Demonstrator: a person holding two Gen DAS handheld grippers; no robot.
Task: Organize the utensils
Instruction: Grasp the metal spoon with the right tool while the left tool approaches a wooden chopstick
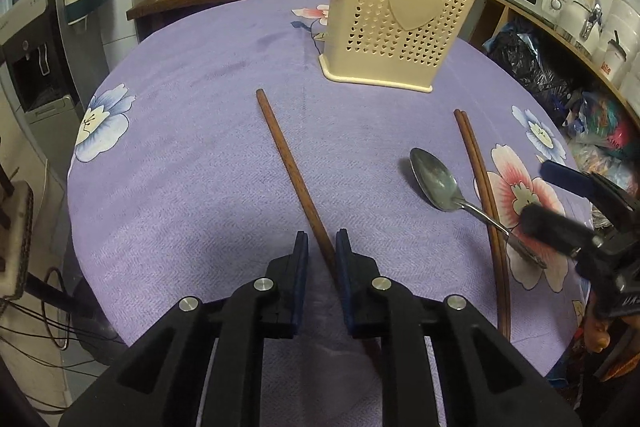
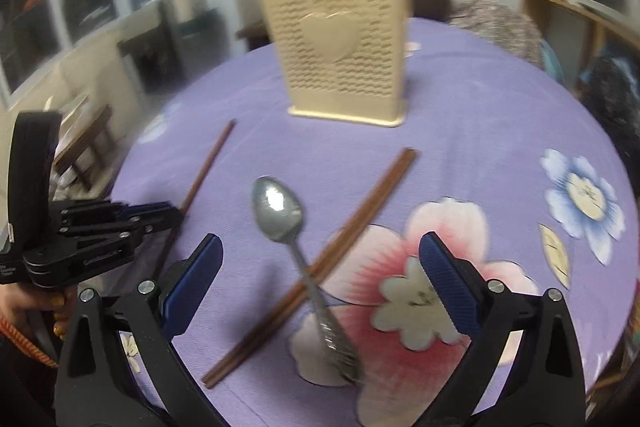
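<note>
Left gripper [image 1: 322,247] pinched narrow on single chopstick [image 1: 286,163] running toward 11 o'clock, right gripper [image 2: 320,267] spread wide, spoon [image 2: 280,211] between its fingers, crossing chopstick pair [image 2: 360,211], holder [image 2: 340,51] at 12 o'clock.

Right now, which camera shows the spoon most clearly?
The left wrist view: the spoon is sharp there, though the right gripper hides its handle end. The right wrist view shows the whole spoon lying across the chopstick pair, but blurred.
</note>
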